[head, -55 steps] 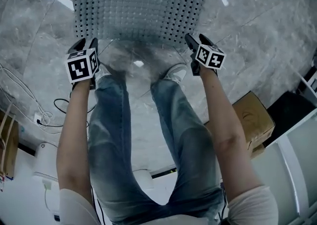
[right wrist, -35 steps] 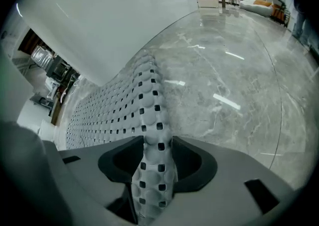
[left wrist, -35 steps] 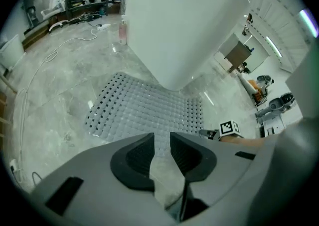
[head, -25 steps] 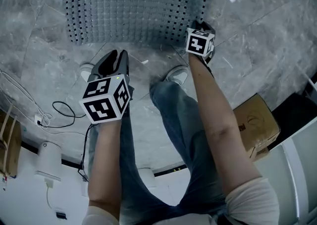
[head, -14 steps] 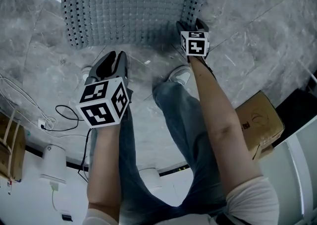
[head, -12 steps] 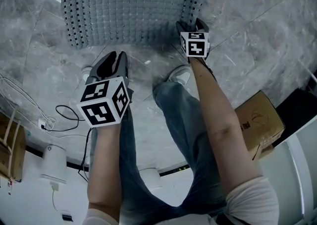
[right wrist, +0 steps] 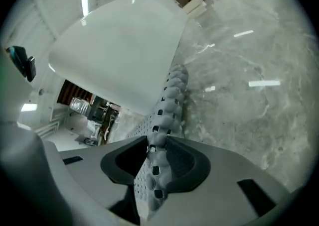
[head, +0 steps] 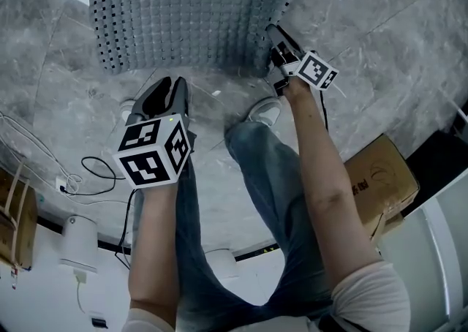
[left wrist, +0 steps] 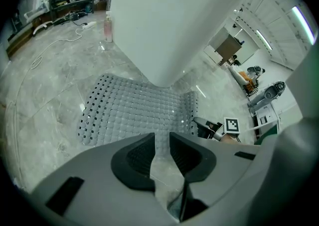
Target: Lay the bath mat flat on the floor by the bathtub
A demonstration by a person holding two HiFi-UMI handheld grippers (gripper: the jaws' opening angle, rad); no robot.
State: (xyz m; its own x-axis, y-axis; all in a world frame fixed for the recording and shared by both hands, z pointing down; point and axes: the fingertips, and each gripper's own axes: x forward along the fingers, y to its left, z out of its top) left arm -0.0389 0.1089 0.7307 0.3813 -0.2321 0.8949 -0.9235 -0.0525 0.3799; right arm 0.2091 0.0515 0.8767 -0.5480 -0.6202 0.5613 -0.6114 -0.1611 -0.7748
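- From here the mat point(head: 190, 12) reads as soft grey rubber or plastic. Its top is bumpy and pebbled with a slight sheen, and holes are punched toward its edges.
- The floor point(head: 387, 53) looks like polished grey veined stone, glossy enough to mirror the ceiling lights.
- The bathtub point(left wrist: 169, 21) wall is white and smooth, with no texture I can make out.
- My left hand-held gripper point(left wrist: 160, 143) has a matt grey plastic shell. Its pads point(left wrist: 134, 156) are black, finely ribbed and rubber-like.
- Its marker cube point(head: 153, 151) is matt, black print on white.
- The jeans point(head: 270, 199) are faded blue denim cloth.
- The box point(head: 380, 177) is plain brown cardboard, matt.
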